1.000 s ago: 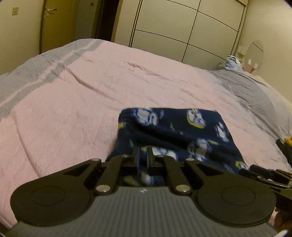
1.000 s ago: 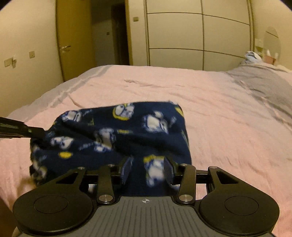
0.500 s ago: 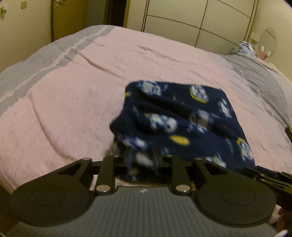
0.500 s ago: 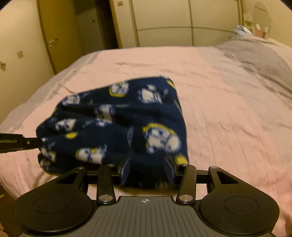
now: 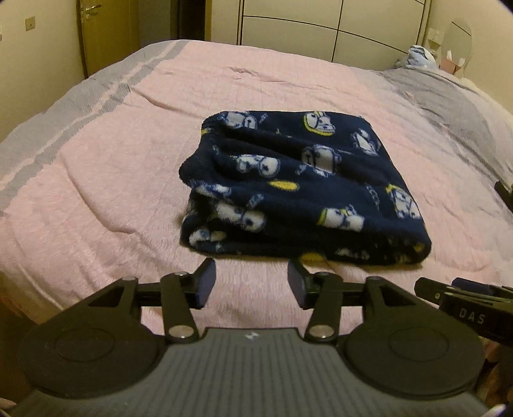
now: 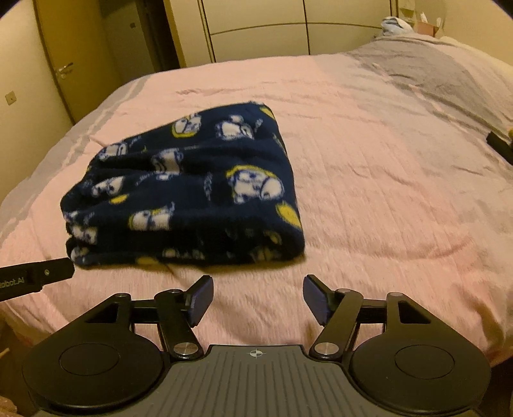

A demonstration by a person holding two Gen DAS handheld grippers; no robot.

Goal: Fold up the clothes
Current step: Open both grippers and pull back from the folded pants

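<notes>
A folded navy fleece garment (image 5: pixel 298 189) printed with white and yellow cartoon figures lies in a thick stack on the pink bedspread (image 5: pixel 128 160). My left gripper (image 5: pixel 251 276) hovers just short of its near edge, jaws opening with only bedspread between them. In the right wrist view the same garment (image 6: pixel 189 192) lies left of centre. My right gripper (image 6: pixel 258 290) sits back from its near right corner, jaws opening with nothing in them. The left gripper's tip (image 6: pixel 41 276) shows at the left edge of that view.
The bed has grey striped bands along its left side (image 5: pixel 64 122) and a grey area at the far right (image 5: pixel 449 102). White wardrobe doors (image 5: pixel 320 25) and a wooden door (image 5: pixel 105 32) stand behind. A bluish bundle (image 5: pixel 416 56) lies at the far right corner.
Both grippers have let go of the garment and pulled back toward the bed's near edge. The garment has dropped and settled flat as a folded stack.
</notes>
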